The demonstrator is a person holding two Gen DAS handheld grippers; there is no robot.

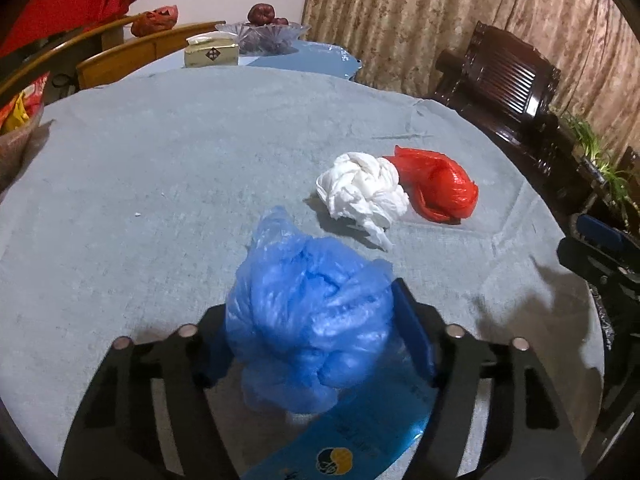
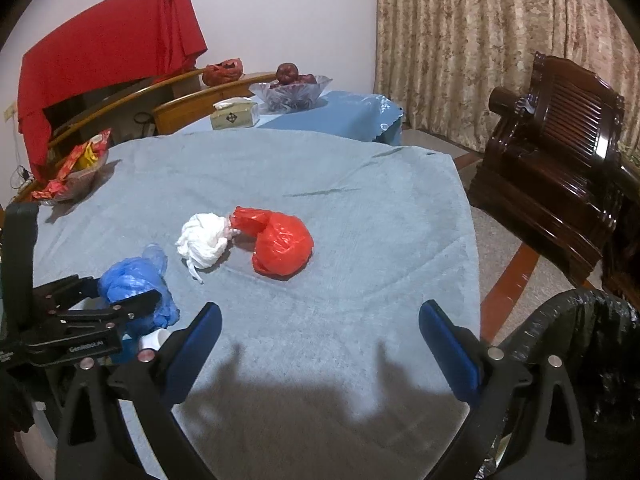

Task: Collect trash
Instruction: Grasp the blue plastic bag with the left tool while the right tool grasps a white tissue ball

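2 tools are over the counter [image 2: 320, 168], which is covered in a grey-blue cloth. The left tool [image 1: 316, 320] has its fingers [image 1: 412, 328] pressed into a crumpled blue bag [image 1: 308, 320], clamped on it near the counter's near edge. The right tool [image 2: 320, 340] stands wide apart with nothing between its blue pads [image 2: 448, 344], above bare cloth. Beyond the blue bag lie a white bag [image 1: 360, 192] and a red bag [image 1: 440, 188], touching each other near the counter's middle. Only the right view shows the black-lined bin [image 2: 580, 360] off the counter's right edge, and "GenRobot.AI" on the left tool's body. Only the left view shows a blue label with a round logo under that tool. Open cloth surrounds the bags.
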